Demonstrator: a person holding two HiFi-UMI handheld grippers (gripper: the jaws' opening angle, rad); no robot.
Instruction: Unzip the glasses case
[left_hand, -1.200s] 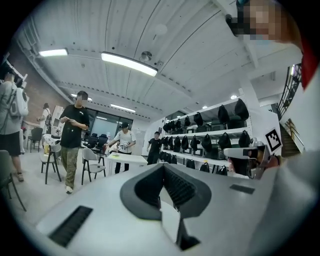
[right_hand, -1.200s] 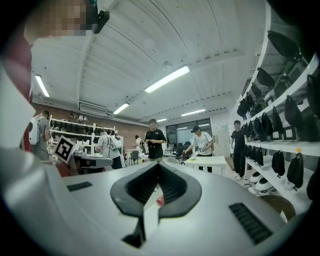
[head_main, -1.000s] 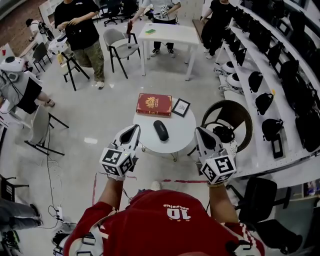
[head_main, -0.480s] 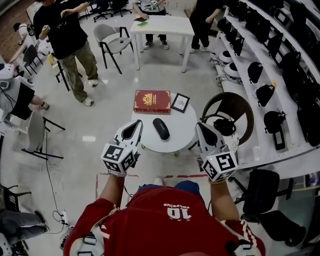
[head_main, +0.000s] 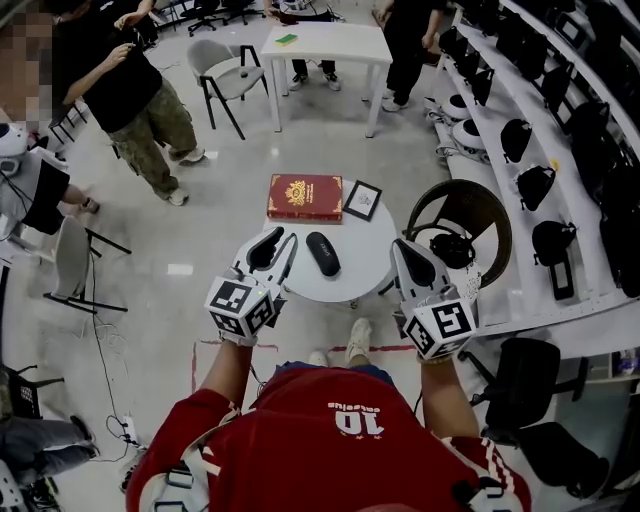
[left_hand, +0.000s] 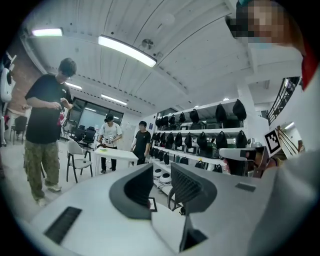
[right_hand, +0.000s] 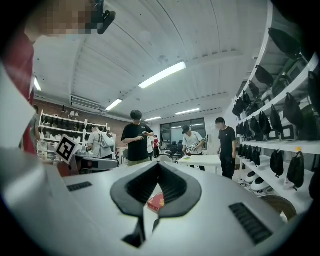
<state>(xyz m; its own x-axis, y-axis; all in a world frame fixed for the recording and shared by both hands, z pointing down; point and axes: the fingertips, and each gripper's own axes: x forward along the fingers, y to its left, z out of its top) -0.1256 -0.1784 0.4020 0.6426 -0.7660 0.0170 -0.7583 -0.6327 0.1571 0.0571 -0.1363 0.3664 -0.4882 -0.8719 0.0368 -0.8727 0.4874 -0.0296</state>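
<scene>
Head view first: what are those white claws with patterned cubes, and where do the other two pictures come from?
No robot here: a person holds a gripper, cube included, in each hand. The head view looks down from a camera on their head; the other two cameras ride on the grippers, looking along the fingers. The left gripper has just been opening its fingers, with nothing between them; the right gripper is shut and empty. The round white table carries a black glasses case, a red book and a small picture frame.
</scene>
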